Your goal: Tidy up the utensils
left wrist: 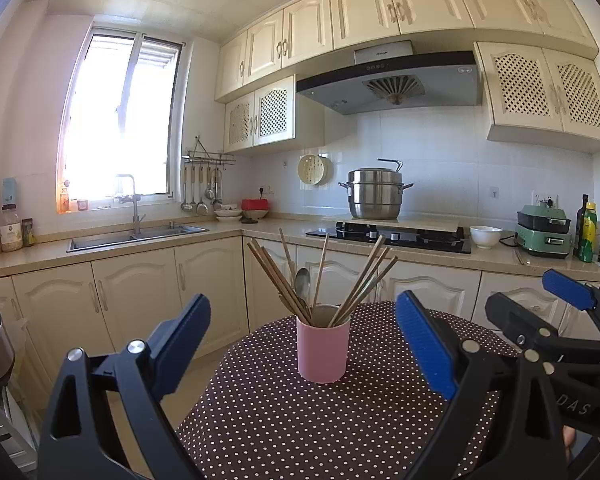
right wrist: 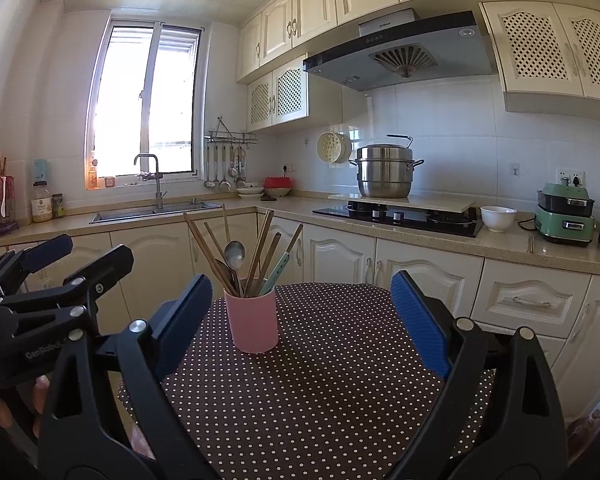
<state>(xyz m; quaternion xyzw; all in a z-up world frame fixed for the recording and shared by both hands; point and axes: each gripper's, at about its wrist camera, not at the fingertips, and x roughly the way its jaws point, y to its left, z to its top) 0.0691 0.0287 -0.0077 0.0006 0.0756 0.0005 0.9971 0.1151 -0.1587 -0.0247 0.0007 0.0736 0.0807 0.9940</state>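
Both my tongs hang apart and empty: left gripper point(left wrist: 303, 346), right gripper point(right wrist: 302, 326). The pink cup point(left wrist: 323, 350) stands upright near the table's point(left wrist: 300, 432) far edge, straight ahead of my left. In it, chopsticks point(left wrist: 274, 276) fan upward beside a spoon point(left wrist: 302, 282).

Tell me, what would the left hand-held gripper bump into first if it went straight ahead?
Probably the pink cup of chopsticks and a spoon on the dotted tablecloth. The cup stands almost dead ahead between the open fingers of the left hand-held gripper, though depth is hard to judge.
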